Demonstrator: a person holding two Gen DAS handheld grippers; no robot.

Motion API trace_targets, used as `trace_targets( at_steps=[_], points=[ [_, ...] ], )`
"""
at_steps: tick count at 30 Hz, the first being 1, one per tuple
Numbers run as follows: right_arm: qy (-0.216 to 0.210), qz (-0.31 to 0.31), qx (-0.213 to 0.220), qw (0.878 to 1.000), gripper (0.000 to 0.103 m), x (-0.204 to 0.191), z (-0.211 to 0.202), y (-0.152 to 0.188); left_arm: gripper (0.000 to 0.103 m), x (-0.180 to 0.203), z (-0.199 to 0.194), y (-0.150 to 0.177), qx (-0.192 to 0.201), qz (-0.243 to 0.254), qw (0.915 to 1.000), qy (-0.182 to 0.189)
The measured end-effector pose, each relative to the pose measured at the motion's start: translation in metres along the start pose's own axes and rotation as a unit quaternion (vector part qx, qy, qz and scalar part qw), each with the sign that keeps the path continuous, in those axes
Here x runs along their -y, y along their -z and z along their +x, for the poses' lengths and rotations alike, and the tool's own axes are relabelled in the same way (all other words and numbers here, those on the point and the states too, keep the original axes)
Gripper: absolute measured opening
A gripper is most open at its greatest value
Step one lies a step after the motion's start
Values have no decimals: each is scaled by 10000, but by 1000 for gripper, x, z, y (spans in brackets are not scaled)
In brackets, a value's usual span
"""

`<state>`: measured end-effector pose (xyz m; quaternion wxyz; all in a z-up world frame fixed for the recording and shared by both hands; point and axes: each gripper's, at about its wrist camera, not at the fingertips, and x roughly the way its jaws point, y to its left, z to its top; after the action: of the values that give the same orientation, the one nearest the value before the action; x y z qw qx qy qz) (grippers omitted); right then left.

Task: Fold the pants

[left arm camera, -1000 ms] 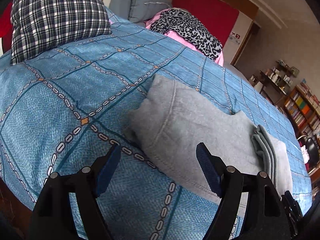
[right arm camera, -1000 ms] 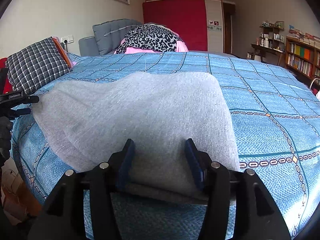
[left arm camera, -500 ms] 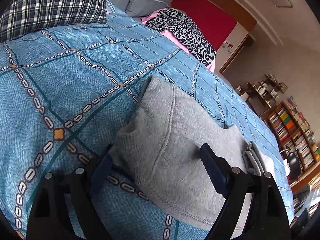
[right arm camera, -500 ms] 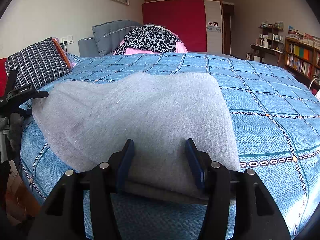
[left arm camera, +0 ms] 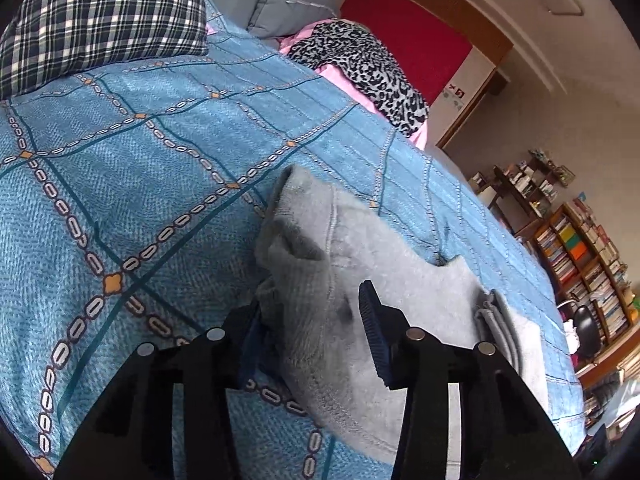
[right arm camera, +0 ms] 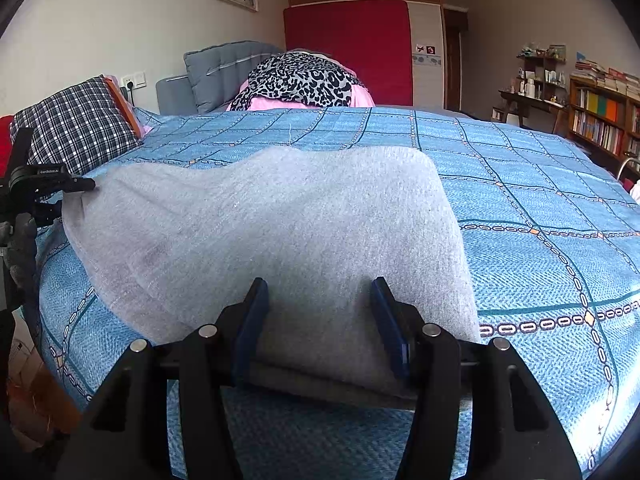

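Grey pants (right arm camera: 280, 232) lie folded flat on the blue patterned bedspread (right arm camera: 540, 208). In the left wrist view the pants (left arm camera: 400, 300) bunch up at their near end. My left gripper (left arm camera: 312, 332) has that bunched end between its fingers, which stand closer together but still apart. My right gripper (right arm camera: 320, 320) is open, its fingers straddling the other end of the pants. The left gripper also shows in the right wrist view (right arm camera: 76, 186) at the pants' far left corner.
A plaid pillow (left arm camera: 100, 20) lies at the head of the bed. A leopard-print blanket on pink bedding (right arm camera: 300, 80) is at the far side. Bookshelves (right arm camera: 600, 120) stand at the right. The bed's edge drops off at the left (right arm camera: 40, 340).
My left gripper moved forward onto the pants' end and its fingers narrowed around the cloth, which has bunched up. The right gripper has not moved.
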<state>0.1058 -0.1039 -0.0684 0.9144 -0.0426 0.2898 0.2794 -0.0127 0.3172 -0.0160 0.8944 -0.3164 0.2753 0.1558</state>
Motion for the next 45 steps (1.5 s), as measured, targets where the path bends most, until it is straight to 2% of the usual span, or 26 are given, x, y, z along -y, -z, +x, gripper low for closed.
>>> trace_targets(
  at_steps=[3,8,12,13,16,17,22,27,32,37,45],
  points=[
    [1,-2,4,10000,55,0,-1,0,49,0,-1,-4,-16,-152,9997,202],
    [-32,0,15,10000,55,0,0,-1,54,-10,18,-4,-318,-398,9986,-160],
    [-37,-11,26,10000,55,1,1,-2,54,-12,21,0,-374,-438,9981,-210],
    [-36,-12,28,10000,55,1,1,-2,53,-12,22,-1,-392,-427,9981,-231],
    [-43,-7,35,10000,55,1,0,-1,33,-11,22,-3,-403,-462,9978,-261],
    [-44,-7,37,10000,55,1,0,-2,29,-10,21,-4,-377,-487,9979,-210],
    [-48,-6,42,10000,55,0,0,-1,24,23,1,-8,-43,-11,9998,-213],
    [-89,14,68,9999,55,4,-3,1,24,78,-23,-10,257,677,9973,138],
    [-167,60,103,9998,55,6,-3,-2,23,146,-37,2,379,1550,9855,574],
    [-280,111,146,9994,55,8,-2,-3,22,210,-34,28,326,2418,9660,853],
    [-473,144,240,9985,55,11,-1,-1,22,287,-2,84,-180,3446,9321,1100]
  ],
)
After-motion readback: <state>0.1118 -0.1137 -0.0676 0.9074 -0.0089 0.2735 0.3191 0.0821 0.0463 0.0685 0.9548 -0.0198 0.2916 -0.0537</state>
